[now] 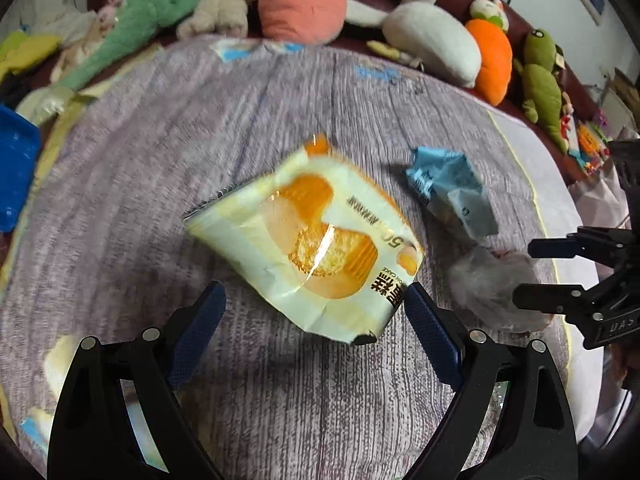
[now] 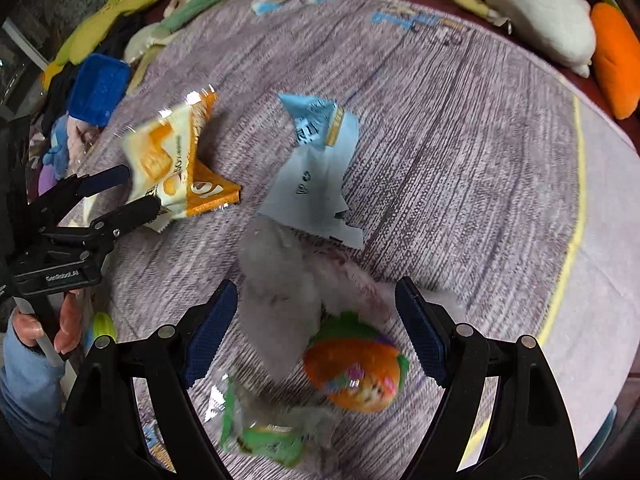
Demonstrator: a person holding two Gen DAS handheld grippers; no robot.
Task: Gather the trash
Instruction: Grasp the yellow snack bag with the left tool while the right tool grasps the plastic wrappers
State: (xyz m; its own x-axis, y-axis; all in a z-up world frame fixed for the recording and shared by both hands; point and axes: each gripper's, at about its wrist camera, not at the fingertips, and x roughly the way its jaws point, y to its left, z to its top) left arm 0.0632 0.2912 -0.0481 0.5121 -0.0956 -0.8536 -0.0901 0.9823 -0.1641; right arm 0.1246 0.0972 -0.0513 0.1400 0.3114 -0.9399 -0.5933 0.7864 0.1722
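Soft toys are lined along a dark red sofa behind a round surface covered with a grey-lilac wood-grain patterned cloth point(image 1: 132, 184), which serves as the counter.

At the left, a blue plastic tray point(image 2: 98, 90) is seen at the counter's edge. Next comes a cream and orange plastic cake wrapper point(image 1: 308, 236), lying crumpled near the middle of the counter. It is printed with a picture of a sponge cake, Chinese characters, the word "CAKE" and what looks like a "5"; the rest cannot be read. The left tool point(image 1: 316, 316) is held spread open just above it, one blue pad touching or nearly touching the wrapper's near corner, nothing yet pinched. On this tool's black body, "GenRobot.AI" can be read.

Further right lies a torn light blue paper wrapper point(image 2: 316, 176), with small dark print too blurred to read. Just beside it is a clear crumpled plastic bag point(image 2: 280, 292), and near that a small orange and green toy-like ball point(image 2: 354, 372) and a clear wrapper with green print point(image 2: 264, 436). The right tool point(image 2: 316, 328) is held wide open over the clear bag, with nothing gripped. Letters "DAS" are partly visible on its body.

Judged from this, the reaching step is in hand: both tools are placed over trash, none collected yet. The next move would call for lowering each tool and clamping thin, slippery film without dragging the cloth.
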